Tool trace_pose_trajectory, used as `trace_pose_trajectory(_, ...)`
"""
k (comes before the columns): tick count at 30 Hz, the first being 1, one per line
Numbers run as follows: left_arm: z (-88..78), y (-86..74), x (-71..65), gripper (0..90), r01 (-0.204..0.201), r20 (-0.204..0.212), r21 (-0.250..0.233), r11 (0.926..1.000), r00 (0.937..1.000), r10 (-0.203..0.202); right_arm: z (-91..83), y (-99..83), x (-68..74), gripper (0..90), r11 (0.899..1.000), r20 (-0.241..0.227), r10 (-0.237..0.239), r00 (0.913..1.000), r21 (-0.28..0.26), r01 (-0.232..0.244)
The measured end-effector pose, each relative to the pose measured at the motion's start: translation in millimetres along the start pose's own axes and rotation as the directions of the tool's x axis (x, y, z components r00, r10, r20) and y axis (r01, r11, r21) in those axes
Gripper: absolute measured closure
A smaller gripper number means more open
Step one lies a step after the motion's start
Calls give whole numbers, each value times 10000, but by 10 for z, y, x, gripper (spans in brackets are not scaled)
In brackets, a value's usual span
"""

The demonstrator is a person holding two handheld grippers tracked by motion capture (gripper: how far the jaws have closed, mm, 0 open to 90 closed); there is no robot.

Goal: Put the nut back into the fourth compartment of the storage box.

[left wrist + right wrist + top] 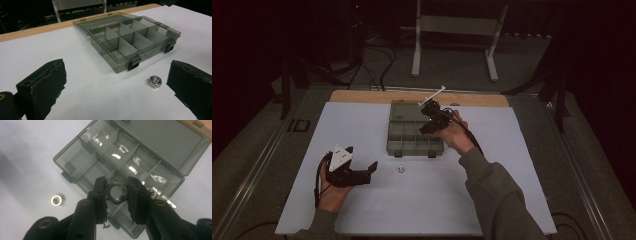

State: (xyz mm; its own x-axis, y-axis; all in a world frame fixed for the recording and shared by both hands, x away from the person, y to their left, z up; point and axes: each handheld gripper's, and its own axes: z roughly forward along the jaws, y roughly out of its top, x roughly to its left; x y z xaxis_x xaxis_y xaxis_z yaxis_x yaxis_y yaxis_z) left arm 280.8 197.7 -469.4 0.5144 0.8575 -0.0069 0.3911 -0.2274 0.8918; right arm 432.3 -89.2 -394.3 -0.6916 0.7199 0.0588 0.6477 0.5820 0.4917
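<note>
Dark floor and a pale metal frame (452,30) lie beyond the wooden table (362,95), most of which is covered by a white sheet (412,200). At the far middle of the sheet sits a smoky transparent compartment box (404,135) with its lid (100,21) folded back flat and its dividers splitting it into several bins; two black latches (133,63) hang on its near wall.

At the near left of the sheet, the left gripper (362,172) rests low in the person's hand, its jaws spread wide with nothing between them. The right gripper (428,107) hangs over the right part of the box, jaws partly closed and pinching a steel hex nut (116,192) by its flats, above the near-row bins. Another nut (152,192) lies in a bin just past it.

A loose hex nut (155,81) lies on the sheet just in front of the box, near the left gripper's far jaw but apart from it.
</note>
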Motion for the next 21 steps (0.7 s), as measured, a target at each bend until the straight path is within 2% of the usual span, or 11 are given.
trace_pose_trajectory(21,-3,2,0,23,20,-2,-13,10000,10000,-20,33,9,-175,702,9972,543,720,9959,-230,-708)
